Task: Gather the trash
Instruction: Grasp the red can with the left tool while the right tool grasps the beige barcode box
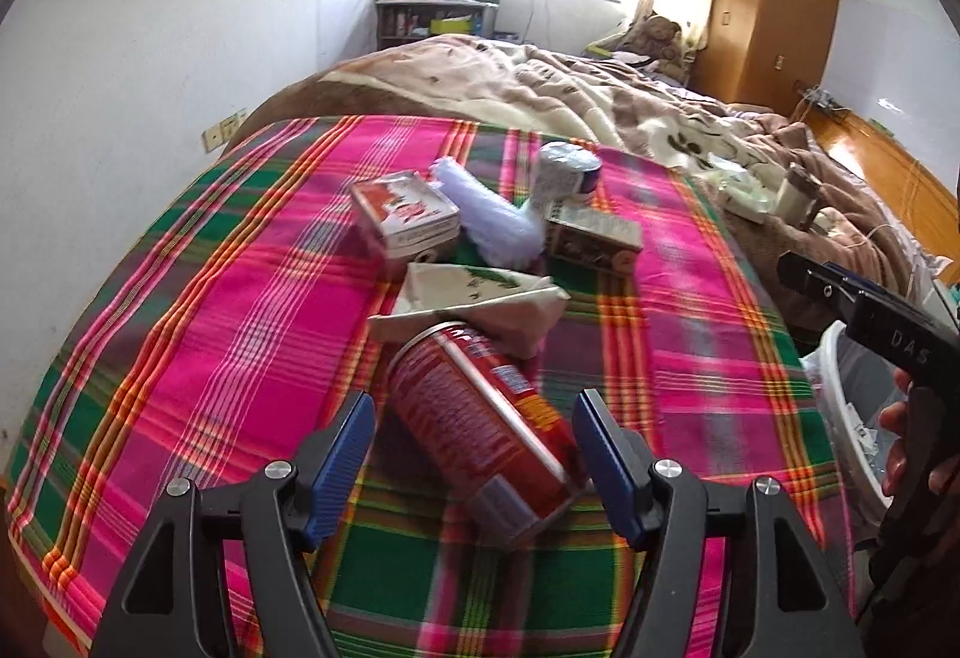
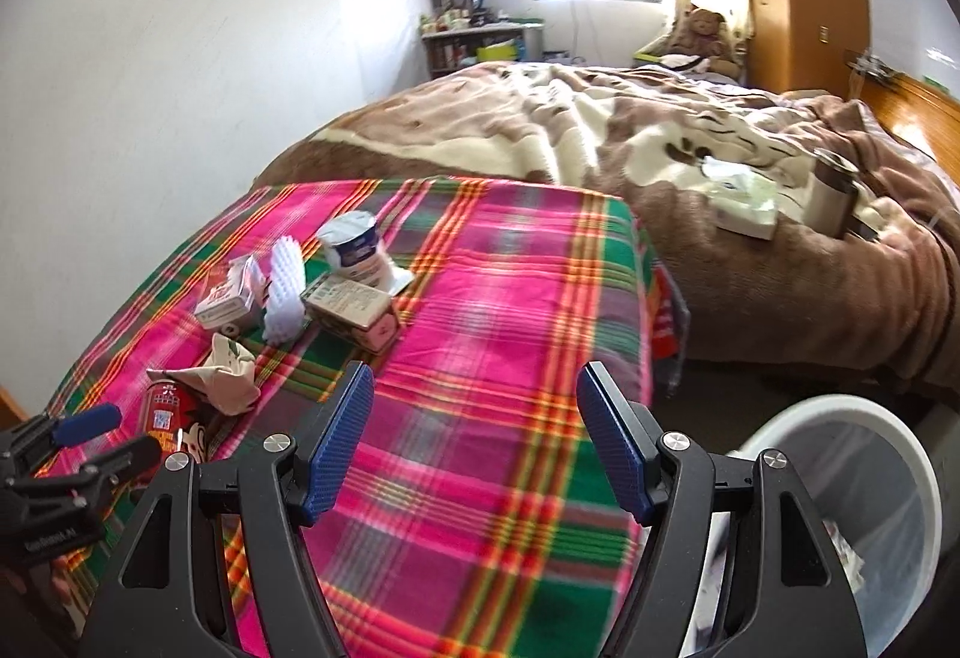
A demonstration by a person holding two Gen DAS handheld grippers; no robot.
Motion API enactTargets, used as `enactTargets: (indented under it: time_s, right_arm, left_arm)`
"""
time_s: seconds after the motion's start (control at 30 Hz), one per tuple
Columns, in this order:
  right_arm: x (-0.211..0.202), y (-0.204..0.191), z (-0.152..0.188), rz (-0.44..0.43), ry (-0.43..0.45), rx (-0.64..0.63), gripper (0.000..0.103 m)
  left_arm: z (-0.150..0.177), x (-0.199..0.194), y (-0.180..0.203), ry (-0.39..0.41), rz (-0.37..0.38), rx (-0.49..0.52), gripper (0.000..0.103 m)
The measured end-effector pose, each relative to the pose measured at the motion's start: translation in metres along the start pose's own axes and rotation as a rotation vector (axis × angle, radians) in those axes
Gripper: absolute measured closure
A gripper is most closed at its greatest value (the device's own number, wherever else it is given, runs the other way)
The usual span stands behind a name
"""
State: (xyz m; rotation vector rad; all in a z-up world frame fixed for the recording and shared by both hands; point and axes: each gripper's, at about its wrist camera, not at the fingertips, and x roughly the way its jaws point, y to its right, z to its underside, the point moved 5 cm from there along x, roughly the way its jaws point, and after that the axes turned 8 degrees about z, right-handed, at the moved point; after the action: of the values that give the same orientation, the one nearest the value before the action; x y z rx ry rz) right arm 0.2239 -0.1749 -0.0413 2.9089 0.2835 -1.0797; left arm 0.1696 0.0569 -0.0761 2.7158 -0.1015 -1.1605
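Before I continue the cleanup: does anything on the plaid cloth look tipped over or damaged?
Yes. The red can lies on its side between the open left gripper fingers, and the cream paper carton behind it is crushed flat. The yogurt cup also lies tipped over.

We read the raised letters "DAS" on the black body of the right gripper [image 1: 840, 298], and small white lettering, roughly "GenRobot.AI", on the left gripper [image 2: 111, 436]; print on the red can [image 1: 480, 424] and the cartons is too blurred for us to read
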Motion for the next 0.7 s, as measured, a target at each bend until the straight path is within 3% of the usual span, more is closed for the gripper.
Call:
enactTargets:
  time_s: [0.37,0.7]
  right_arm:
    - [0.036,-0.035,-0.007,-0.043,-0.068,-0.083,0.031]
    - [0.065,-0.070,-0.020,-0.078,-0.073,-0.233,0.031]
  left_arm:
    - [0.005,0.027,-0.012,-0.073,0.025,-0.028,0.032]
    - [0.005,0.026,-0.048,-0.066,0.005,-0.078,0.032]
